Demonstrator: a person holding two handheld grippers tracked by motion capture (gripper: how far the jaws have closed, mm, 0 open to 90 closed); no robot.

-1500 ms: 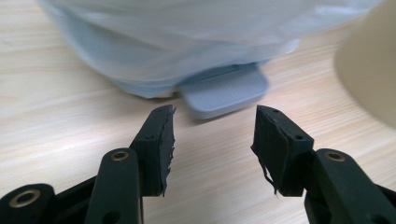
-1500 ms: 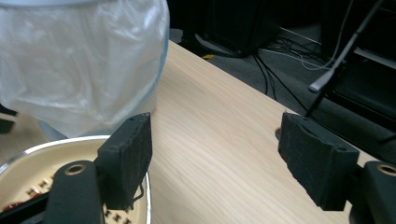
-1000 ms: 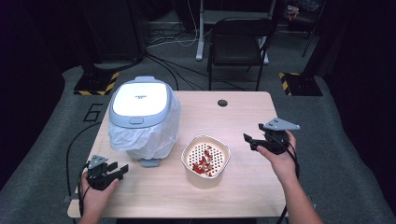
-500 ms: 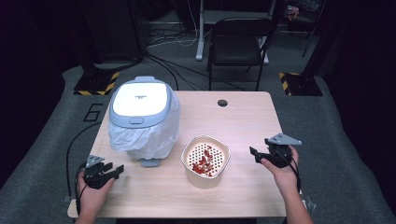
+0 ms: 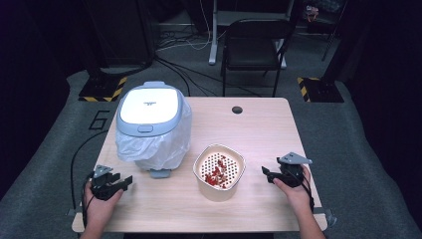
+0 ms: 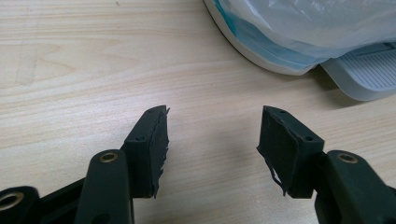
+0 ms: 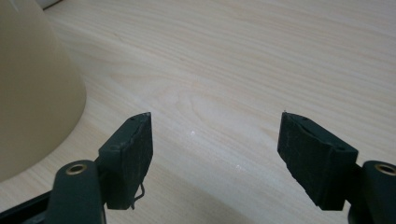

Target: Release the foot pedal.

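On the pale wooden tabletop [image 5: 259, 129], cream perforated bowl of red scraps [image 5: 219, 171] untouched between left hand-held gripper [image 5: 121, 182], empty, jaws just opening, and right hand-held gripper [image 5: 265, 173], open and empty; closed white bag-lined bin [image 5: 152, 124] behind, emptying not yet begun

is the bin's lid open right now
No, in the high view the white lid lies flat and closed on top of the bin lined with a plastic bag.

I note a light wood counter [image 5: 259, 124] with a round cable hole [image 5: 237, 109] near its far edge, a black chair [image 5: 254, 47] behind it, grey floor [image 5: 348, 149], two yellow-black striped floor bases [image 5: 102, 88] at either side.
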